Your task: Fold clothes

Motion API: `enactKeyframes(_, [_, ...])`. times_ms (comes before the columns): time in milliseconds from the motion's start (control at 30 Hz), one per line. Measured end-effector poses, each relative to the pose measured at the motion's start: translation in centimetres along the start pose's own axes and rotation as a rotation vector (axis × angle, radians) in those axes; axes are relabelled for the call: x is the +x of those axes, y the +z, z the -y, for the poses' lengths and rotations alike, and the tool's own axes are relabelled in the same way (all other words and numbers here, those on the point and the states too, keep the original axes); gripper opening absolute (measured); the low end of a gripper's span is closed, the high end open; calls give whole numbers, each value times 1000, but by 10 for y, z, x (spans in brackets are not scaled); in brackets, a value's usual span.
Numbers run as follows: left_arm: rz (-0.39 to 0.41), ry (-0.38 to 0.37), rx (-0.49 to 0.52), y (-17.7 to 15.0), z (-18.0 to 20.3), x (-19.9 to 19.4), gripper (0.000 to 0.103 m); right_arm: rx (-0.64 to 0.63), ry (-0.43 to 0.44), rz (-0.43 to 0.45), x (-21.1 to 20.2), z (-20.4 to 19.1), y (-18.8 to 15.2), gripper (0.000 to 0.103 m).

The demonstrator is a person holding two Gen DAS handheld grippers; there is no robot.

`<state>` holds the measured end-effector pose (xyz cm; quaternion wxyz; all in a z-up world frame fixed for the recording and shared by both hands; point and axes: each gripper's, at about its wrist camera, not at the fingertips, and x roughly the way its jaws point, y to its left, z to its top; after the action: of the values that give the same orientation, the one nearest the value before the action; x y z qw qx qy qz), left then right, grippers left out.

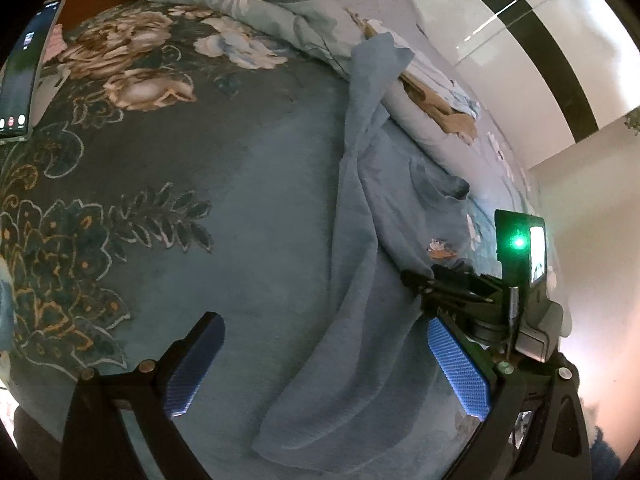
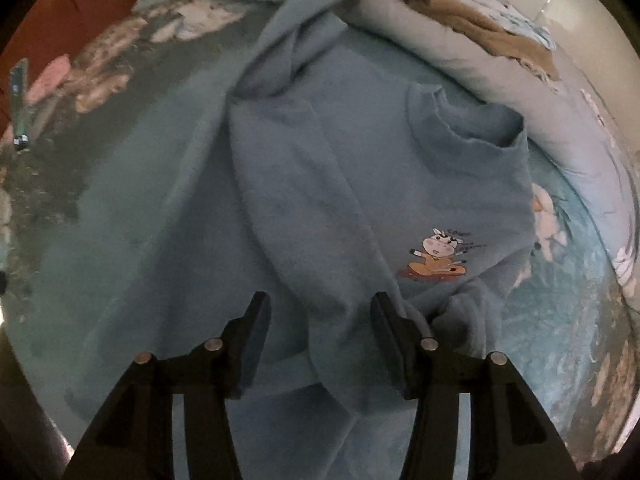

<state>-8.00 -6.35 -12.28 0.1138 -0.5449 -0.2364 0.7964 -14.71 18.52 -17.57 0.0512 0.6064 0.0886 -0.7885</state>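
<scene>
Rumpled blue cotton sweatshirt point(image 2: 340, 184) with cartoon cow print lies on the teal floral bedspread point(image 1: 168, 200), ready for folding; left gripper point(image 1: 326, 364) hovers spread, while right gripper point(image 2: 318, 340), jaws apart, apparently straddles a fold.

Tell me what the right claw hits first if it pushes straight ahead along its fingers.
Most likely the blue sweatshirt: the open right claw straddles a raised fold of it, with the cartoon print slightly right and the collar beyond. Depth is unclear, so contact may come almost immediately.
</scene>
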Motion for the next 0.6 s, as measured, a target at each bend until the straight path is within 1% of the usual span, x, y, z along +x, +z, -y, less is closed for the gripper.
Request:
enactKeyframes(33, [2,-1,-2,0,-1,-1,103,27,-12,2,-1,4,0,5])
enactKeyframes(100, [6,-5,-3,1,-1,-3,103,161,67,22,-11,27,-5,4])
enactKeyframes(133, [7,-7,-2,1,-1,-3,103,206,90,35,-15,35,-7,4])
enactKeyframes(233, [9,-12,4,4,0,-3,103,346,122,122,-46,74,-28,4])
enactKeyframes(300, [12,-12,15,9,4,-2,103,425,104,180,-69,104,-47,3])
enactKeyframes(400, [19,-12,42,19,13,2,103,575,37,277,-106,162,-85,3])
enactKeyframes(533, [22,-13,99,42,34,14,103,769,-58,364,-141,234,-122,3])
enactKeyframes(600, [20,-7,135,55,45,23,103,854,-78,382,-146,262,-141,3])
